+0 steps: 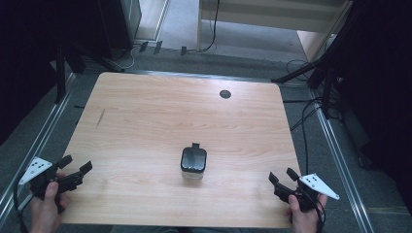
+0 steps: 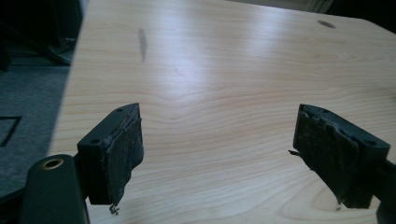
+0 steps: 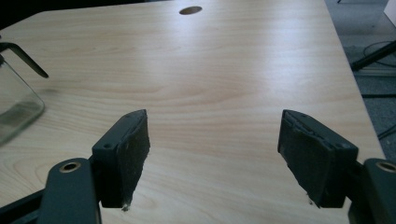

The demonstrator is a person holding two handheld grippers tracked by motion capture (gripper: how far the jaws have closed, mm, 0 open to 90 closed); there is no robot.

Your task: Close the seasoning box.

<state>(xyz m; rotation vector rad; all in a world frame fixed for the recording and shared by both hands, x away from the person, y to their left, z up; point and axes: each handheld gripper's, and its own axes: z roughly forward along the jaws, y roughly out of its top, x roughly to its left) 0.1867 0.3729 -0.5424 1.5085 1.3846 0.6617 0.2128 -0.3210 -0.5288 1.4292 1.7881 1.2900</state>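
Jar (image 1: 194, 162) with a black lid stands mid-table between 2 wide-open, empty grippers, left gripper (image 1: 75, 167) and right gripper (image 1: 283, 176), roughly equally near.

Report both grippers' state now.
Left gripper: open, holding nothing.
Right gripper: open, holding nothing.

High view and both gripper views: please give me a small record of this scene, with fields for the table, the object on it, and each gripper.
table: light wooden tabletop with a round dark hole near its far edge
object: clear glass jar with a black lid, upright near the middle, nearer the front edge
left gripper: open, over the front left corner, holds nothing
right gripper: open, over the front right corner, holds nothing
contact with jar: none
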